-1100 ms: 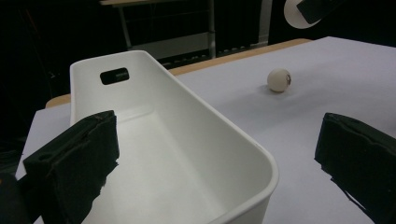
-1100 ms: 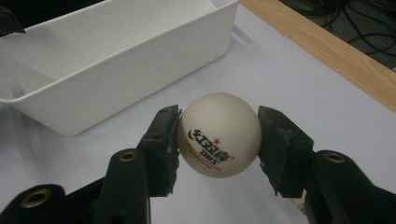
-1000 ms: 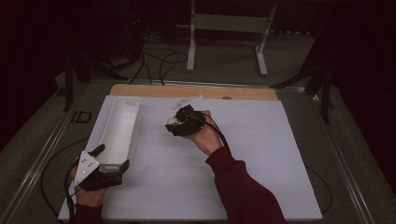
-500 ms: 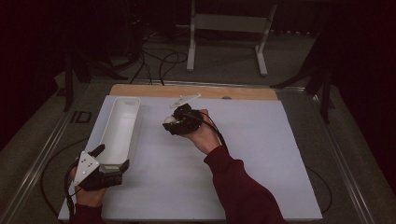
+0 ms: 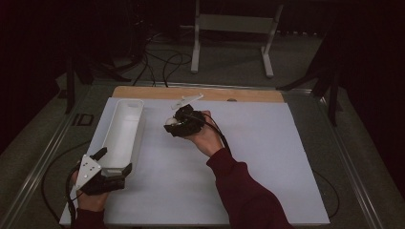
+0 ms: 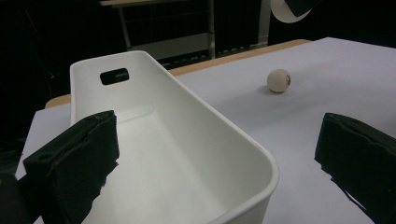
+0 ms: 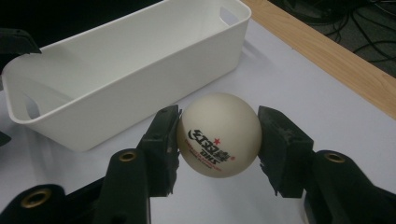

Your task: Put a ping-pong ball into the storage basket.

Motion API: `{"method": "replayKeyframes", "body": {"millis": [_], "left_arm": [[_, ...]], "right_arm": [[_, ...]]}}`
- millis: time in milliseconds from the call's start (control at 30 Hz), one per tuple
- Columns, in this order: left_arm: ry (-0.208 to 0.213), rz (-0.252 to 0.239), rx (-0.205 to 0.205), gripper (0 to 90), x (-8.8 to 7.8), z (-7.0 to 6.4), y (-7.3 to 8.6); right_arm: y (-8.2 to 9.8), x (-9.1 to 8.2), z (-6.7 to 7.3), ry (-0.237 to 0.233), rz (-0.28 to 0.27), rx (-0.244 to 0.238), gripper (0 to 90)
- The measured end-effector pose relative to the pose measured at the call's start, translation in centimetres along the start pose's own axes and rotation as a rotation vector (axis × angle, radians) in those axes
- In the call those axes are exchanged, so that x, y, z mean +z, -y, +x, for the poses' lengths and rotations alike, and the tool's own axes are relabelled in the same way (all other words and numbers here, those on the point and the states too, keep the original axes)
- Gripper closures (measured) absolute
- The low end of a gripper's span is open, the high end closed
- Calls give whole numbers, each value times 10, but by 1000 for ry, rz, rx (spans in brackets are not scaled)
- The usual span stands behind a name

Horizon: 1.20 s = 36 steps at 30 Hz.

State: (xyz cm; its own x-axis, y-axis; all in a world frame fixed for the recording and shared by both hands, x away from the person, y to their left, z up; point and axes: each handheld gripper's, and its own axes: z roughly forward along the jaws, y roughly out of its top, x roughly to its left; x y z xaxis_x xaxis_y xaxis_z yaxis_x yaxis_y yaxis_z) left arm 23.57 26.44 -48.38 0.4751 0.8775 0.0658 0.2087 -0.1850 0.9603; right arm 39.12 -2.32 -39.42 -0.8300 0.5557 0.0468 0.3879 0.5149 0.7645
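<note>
1. The white tabletop (image 5: pixel 267 162) carries a long white plastic bin (image 5: pixel 122 133) on your left side; its long axis runs away from you, and the near end sits between the spread jaws of your left gripper (image 5: pixel 111 162), which clasp nothing.
2. Your right gripper (image 5: pixel 177 125) hangs just to the right of the bin's far half, above the tabletop and apart from the rim.
3. Its jaws pinch a cream table-tennis ball with red and black print (image 7: pixel 218 134) from both sides.
4. From the ball, the bin's open top lies to your left, so I judge the coming move to be a short carry leftward over the near wall before you let go.
5. A second cream ball (image 6: pixel 279 80) rests on the tabletop beyond the bin.
</note>
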Motion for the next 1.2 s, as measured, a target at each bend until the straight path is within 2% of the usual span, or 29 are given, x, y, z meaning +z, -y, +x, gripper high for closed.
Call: {"method": "replayKeyframes", "body": {"millis": [1200], "left_arm": [[0, -3, 1, 6, -1, 0, 0]], "right_arm": [[-9, 7, 4, -7, -12, 1, 502]]}}
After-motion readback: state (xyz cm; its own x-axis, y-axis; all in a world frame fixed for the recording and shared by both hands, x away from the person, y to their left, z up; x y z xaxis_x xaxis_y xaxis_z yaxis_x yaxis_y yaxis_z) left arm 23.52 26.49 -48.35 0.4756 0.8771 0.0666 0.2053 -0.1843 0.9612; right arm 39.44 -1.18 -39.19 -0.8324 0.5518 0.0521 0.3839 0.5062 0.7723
